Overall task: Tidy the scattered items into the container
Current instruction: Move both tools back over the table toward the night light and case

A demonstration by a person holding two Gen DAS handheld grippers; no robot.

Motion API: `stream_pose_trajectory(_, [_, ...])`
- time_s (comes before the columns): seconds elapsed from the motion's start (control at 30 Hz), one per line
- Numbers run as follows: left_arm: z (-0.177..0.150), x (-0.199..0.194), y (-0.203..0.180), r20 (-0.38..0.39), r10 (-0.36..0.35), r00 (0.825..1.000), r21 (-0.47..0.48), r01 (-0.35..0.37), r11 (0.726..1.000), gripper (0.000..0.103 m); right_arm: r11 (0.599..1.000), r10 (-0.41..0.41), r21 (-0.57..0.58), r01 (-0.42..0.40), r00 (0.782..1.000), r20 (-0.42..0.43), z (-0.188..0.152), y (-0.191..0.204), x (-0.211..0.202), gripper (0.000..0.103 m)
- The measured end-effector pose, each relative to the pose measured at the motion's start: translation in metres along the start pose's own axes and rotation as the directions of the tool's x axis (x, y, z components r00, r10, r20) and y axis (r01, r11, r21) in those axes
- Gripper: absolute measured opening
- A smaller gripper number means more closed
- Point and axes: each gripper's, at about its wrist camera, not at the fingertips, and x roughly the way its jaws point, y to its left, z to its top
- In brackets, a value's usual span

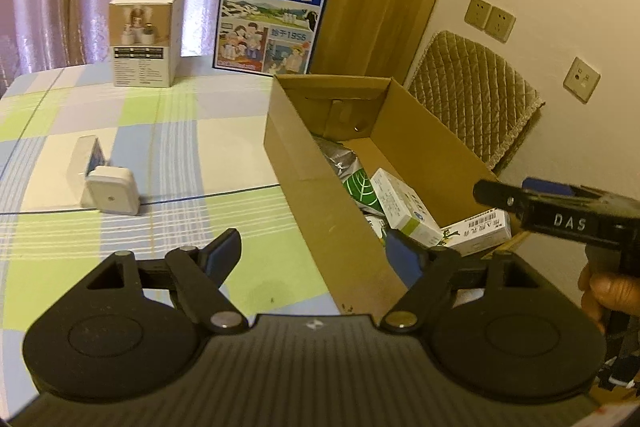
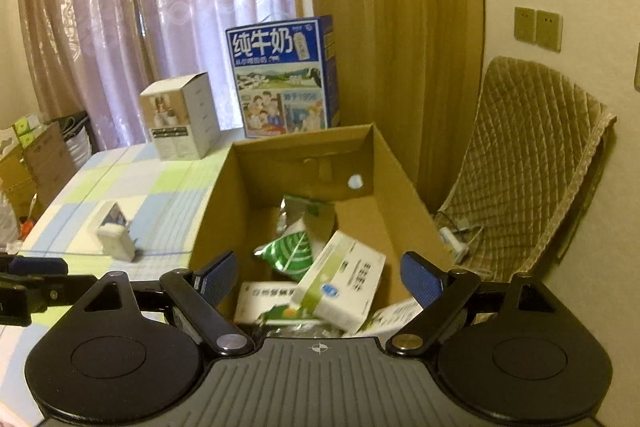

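An open cardboard box stands on the checked tablecloth and holds a white-green medicine box, a green foil packet and other flat packs. My right gripper hovers over the box's near end, open, its pads clear of the tilted medicine box below. My left gripper is open and empty, beside the box's left wall. Left on the table lie a small white adapter and a white box behind it. The right gripper also shows over the box's right rim.
A blue milk carton and a white cube product box stand at the table's back. A chair with a quilted cover sits right of the cardboard box, against the wall. A hand holds the right gripper.
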Motion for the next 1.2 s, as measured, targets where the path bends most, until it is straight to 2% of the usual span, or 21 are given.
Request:
stream_pose_trajectory(0.23, [-0.015,-0.035,0.011,0.008,0.035,0.999,-0.016,-0.035,0.999,0.078,0.999,0.04,-0.008,-0.04,0.999,-0.012,-0.007,0.029,-0.022,0.089])
stream_pose_trajectory(0.43, [-0.032,-0.068,0.032,0.021,0.079,0.997,-0.037,-0.078,0.996,0.086,0.996,0.085,-0.024,-0.085,0.996,-0.007,-0.013,0.055,-0.039,0.093])
stream_pose_trajectory(0.6, [-0.048,-0.095,0.054,0.017,0.136,0.991,-0.063,-0.135,0.989,0.092,0.987,0.155,-0.035,-0.155,0.988,-0.005,-0.017,0.082,-0.05,0.101])
stream_pose_trajectory(0.67, [-0.054,-0.106,0.066,0.016,0.159,0.987,-0.085,-0.157,0.984,0.096,0.982,0.181,-0.044,-0.182,0.983,-0.01,-0.018,0.093,-0.051,0.101])
stream_pose_trajectory(0.9, [-0.067,-0.14,0.102,0.017,0.236,0.972,-0.129,-0.232,0.964,0.098,0.961,0.255,-0.1,-0.257,0.966,-0.031,-0.022,0.137,-0.049,0.101])
stream_pose_trajectory(1.2, [-0.069,-0.157,0.145,0.013,0.295,0.955,-0.163,-0.289,0.943,0.099,0.945,0.282,-0.15,-0.291,0.956,-0.075,-0.028,0.169,-0.029,0.101])
